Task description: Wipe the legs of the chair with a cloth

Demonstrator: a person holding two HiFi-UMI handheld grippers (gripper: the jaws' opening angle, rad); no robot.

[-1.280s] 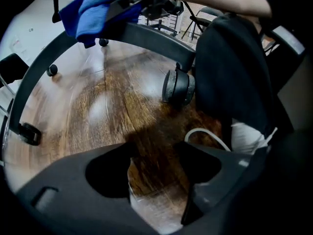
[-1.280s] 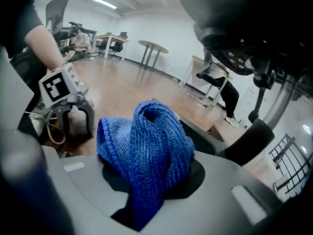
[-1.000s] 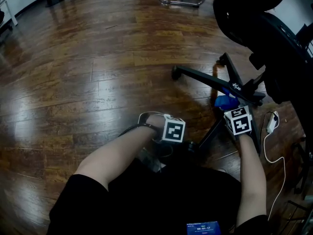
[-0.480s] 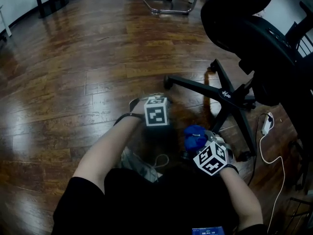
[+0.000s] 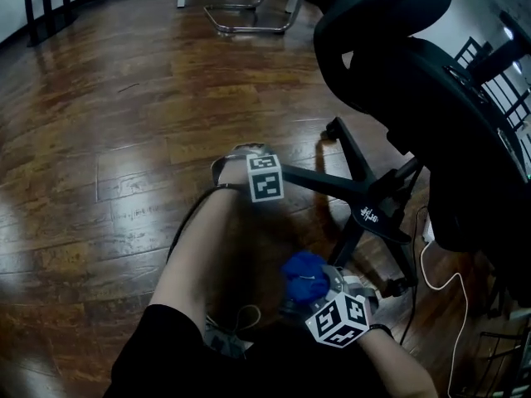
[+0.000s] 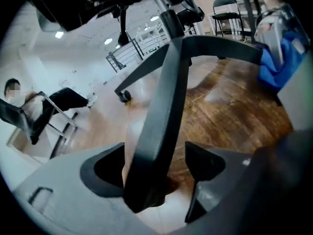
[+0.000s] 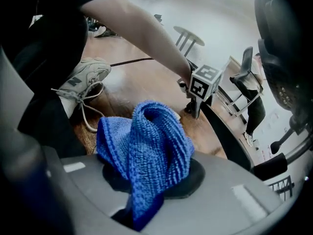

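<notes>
The black office chair's star base [image 5: 375, 210] lies in front of me, its legs spread over the wood floor. My left gripper [image 5: 264, 166] is at the leg that points left. That leg [image 6: 164, 106] runs between its jaws, which have just been opening and stand wide, with a gap on the right side. My right gripper [image 5: 319, 293] is low near my knee, left of the near leg [image 5: 347, 243]. It is shut on a bunched blue cloth [image 7: 146, 141], which shows in the head view as the cloth [image 5: 304, 274] just above the marker cube.
The chair's seat and back [image 5: 431, 98] overhang the base on the right. A white cable [image 5: 431, 264] trails by the right legs. My shoe [image 7: 83, 80] is close to the right gripper. A metal-framed chair [image 5: 249, 15] stands far off, and a seated person [image 6: 49, 104] is in the background.
My left gripper went from beside my knee out to the chair's left leg. My right gripper, with the cloth, came back from the hub toward me.
</notes>
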